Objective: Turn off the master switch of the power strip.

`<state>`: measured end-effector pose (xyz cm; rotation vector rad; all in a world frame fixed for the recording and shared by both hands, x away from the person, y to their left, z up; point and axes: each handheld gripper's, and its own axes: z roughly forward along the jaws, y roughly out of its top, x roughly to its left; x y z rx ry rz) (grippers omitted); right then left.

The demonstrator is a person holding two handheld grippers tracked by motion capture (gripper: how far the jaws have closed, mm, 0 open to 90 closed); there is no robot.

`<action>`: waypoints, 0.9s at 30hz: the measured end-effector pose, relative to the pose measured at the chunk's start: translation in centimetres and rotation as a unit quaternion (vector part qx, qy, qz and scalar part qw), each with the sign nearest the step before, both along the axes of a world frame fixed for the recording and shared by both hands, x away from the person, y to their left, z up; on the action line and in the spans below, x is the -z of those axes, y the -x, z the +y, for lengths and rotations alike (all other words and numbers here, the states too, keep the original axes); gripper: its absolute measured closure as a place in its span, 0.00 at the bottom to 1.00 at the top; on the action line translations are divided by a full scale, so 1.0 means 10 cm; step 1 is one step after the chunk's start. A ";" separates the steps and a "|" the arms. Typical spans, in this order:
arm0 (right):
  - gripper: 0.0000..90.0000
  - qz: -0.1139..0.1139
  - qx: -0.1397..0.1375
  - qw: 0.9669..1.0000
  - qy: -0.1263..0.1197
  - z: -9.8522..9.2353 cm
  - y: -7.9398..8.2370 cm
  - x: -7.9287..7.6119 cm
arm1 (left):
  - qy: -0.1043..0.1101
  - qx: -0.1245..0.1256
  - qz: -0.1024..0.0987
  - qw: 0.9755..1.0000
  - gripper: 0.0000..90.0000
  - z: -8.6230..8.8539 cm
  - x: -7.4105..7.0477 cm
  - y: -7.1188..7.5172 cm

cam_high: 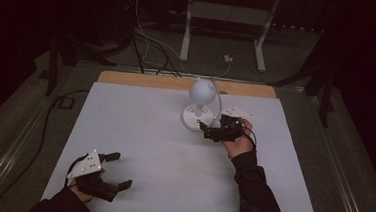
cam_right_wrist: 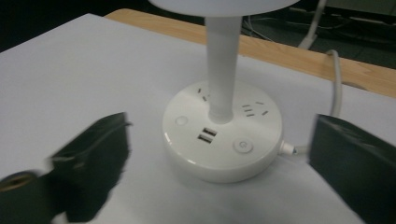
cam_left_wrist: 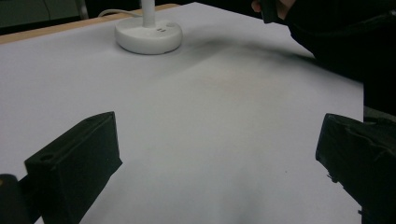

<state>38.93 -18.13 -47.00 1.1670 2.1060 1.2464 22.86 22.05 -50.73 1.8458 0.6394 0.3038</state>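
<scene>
Both forearms wear dark long sleeves (cam_high: 257, 191), and each hand carries a black gripper, left gripper (cam_high: 114, 170) and right gripper (cam_high: 203, 128), with 2 blocky matte jaws, the left topped by a grey three-cornered plate (cam_high: 85, 164).

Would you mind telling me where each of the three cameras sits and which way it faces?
High view: above the near table edge, looking forward and down; both forearms, left gripper, right gripper.
Left gripper view: low over the table, between open jaws, facing the lamp and a sleeve.
Right gripper view: close to the lamp base between open jaws.
Shared: the lamp.
</scene>
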 end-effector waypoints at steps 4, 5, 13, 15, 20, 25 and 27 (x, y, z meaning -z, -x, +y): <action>0.00 0.008 -0.007 1.000 0.016 -0.03 0.04 0.00 | 0.001 0.000 0.000 1.000 0.00 0.00 0.00 0.00; 0.00 0.013 -0.011 1.000 0.015 -0.05 0.05 -0.01 | 0.001 0.000 0.000 1.000 0.00 0.00 0.00 0.00; 0.00 0.041 -0.015 0.999 0.011 -0.20 0.17 -0.07 | -0.002 0.001 0.001 1.000 0.00 0.00 0.01 0.00; 0.00 0.044 -0.019 0.999 -0.001 -0.24 0.21 -0.09 | -0.002 0.001 0.001 1.000 0.00 0.00 0.00 0.00; 0.00 0.040 -0.020 0.999 0.002 -0.33 0.35 -0.09 | -0.002 0.001 0.001 1.000 0.00 0.00 0.00 0.00; 0.00 0.034 -0.023 0.999 -0.001 -0.42 0.48 -0.07 | -0.002 0.001 0.001 1.000 0.00 0.00 0.00 0.00; 0.00 0.034 -0.023 0.999 0.000 -0.47 0.54 -0.07 | -0.002 0.001 0.001 1.000 0.00 0.00 0.00 0.00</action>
